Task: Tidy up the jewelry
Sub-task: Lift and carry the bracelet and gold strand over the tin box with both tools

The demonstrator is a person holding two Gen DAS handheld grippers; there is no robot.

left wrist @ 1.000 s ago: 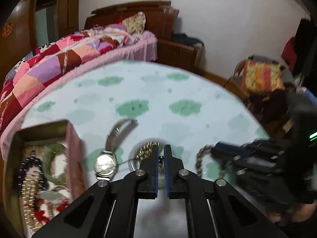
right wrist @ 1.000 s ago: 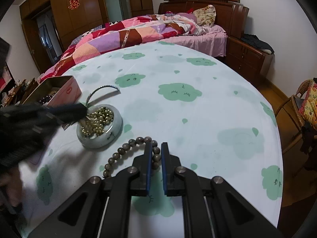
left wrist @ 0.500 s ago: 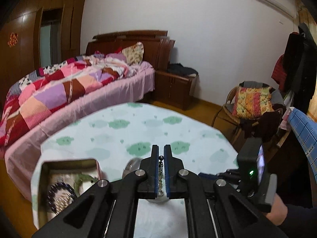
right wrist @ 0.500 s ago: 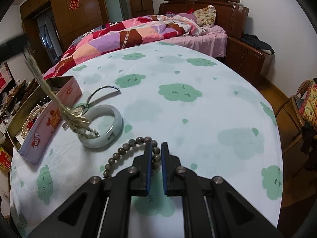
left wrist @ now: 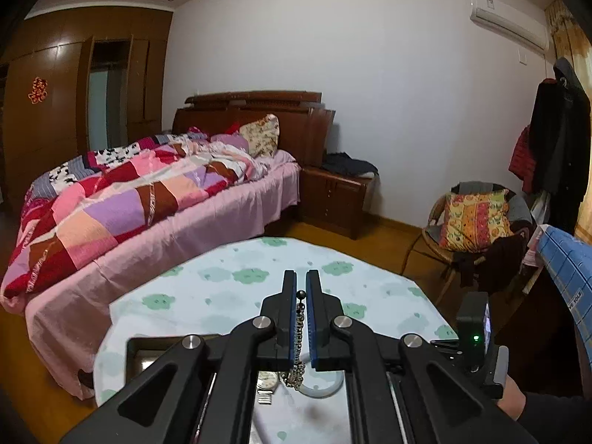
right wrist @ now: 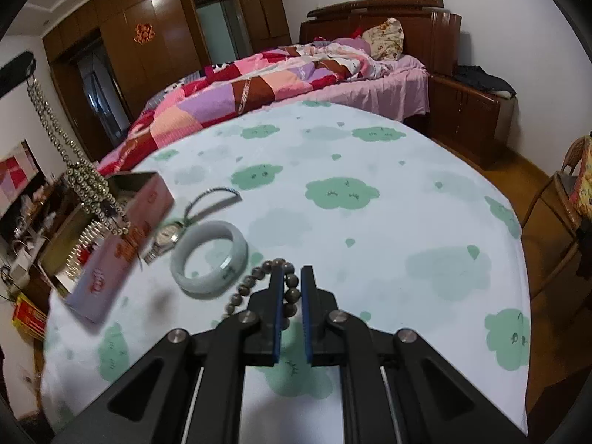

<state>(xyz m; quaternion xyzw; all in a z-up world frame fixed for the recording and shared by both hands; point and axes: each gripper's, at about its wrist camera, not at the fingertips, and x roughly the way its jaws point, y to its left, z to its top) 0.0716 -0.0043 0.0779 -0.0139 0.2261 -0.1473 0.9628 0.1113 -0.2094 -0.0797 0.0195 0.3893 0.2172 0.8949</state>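
Observation:
My left gripper [left wrist: 300, 288] is shut on a gold bead necklace [left wrist: 298, 344] and holds it high above the table. In the right wrist view the necklace [right wrist: 79, 177] hangs over the open tin jewelry box [right wrist: 122, 229] at the table's left. My right gripper [right wrist: 289, 277] is shut on a brown bead bracelet [right wrist: 259, 281] low over the tablecloth. A pale jade bangle [right wrist: 209, 257] and a wristwatch [right wrist: 166, 236] lie between the box and the bracelet.
The round table has a white cloth with green clouds [right wrist: 370, 222]. A bed with a patchwork quilt [left wrist: 129, 199] stands behind it. A wicker chair with a cushion [left wrist: 477, 222] is at the right, and a nightstand [left wrist: 333, 199] is beside the bed.
My left gripper has risen high, pulling the gold necklace up out of the jade bangle and over toward the tin box. My right gripper has lifted slightly with the brown bracelet.

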